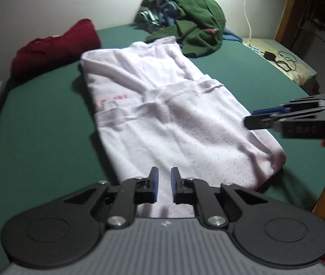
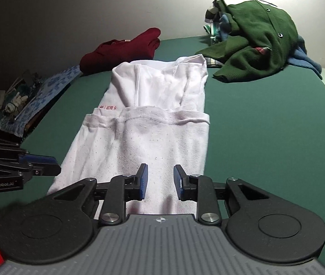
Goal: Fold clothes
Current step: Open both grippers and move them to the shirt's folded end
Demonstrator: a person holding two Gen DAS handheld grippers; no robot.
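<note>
Green table (image 2: 265, 126) against a pale wall. White shirt (image 2: 153, 123) lies mid-table, sides tucked in, bottom folded up once; another fold likely remains. Green pile (image 2: 258, 43) at the back looks unfolded, red garment (image 2: 125, 50) looks done. Left gripper (image 1: 164, 186) and right gripper (image 2: 160, 182) hover over the near hem, jaws narrowly parted, empty.

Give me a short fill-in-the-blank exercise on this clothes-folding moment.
1. The white garment lies on a ____ cover.
2. The unfolded pile near the wall is topped by a ____ cardigan.
3. The folded garment beside the wall is dark ____.
4. Nothing is between the fingers of the left hand-held gripper or the right hand-held gripper; both are ____.

Missing words: green; green; red; open
</note>
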